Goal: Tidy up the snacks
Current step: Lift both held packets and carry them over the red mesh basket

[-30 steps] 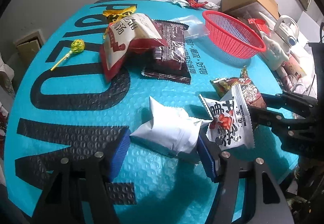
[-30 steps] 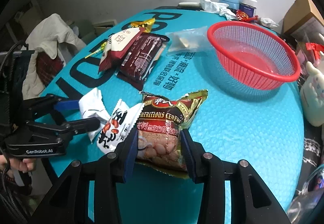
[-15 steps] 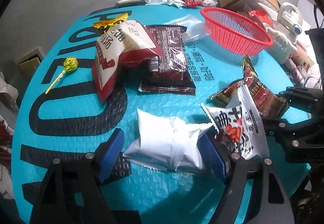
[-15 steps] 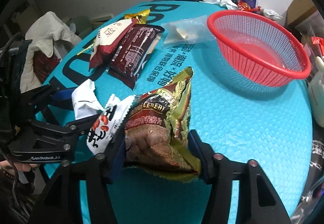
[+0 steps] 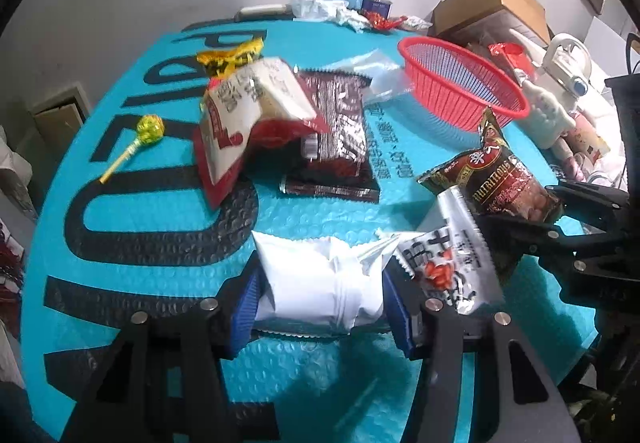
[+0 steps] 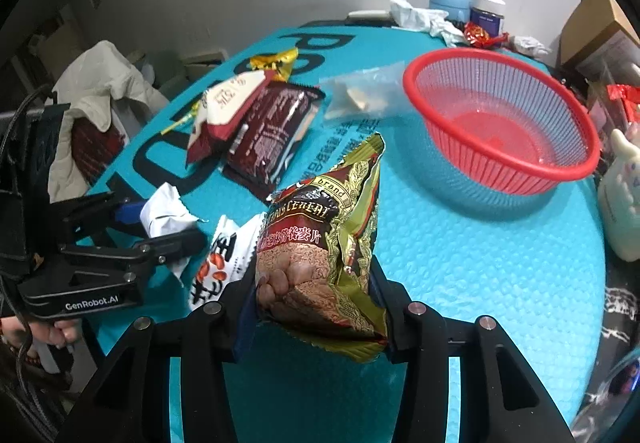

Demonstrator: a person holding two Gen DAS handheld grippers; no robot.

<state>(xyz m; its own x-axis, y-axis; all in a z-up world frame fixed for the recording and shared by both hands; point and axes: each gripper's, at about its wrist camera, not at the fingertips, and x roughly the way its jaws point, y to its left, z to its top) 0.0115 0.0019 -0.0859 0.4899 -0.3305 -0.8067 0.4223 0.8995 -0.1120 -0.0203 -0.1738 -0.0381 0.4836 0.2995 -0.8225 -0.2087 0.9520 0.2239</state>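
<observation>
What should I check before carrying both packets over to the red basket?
1. Right gripper clamped on cereal bag: ok.
2. Cereal bag clear of the mat: ok.
3. Left gripper closed on white packet: ok.
4. White packet clear of the mat: cannot tell.
5. Red basket has room: ok.
6. Peanut packet free of the left gripper's finger: cannot tell.

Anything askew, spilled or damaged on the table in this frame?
Nothing spilled or torn. The red-and-white bag sits propped at a tilt across the dark brown packet. The red basket holds no snacks yet. The cereal bag and white packet are crumpled only by the gripping fingers.
</observation>
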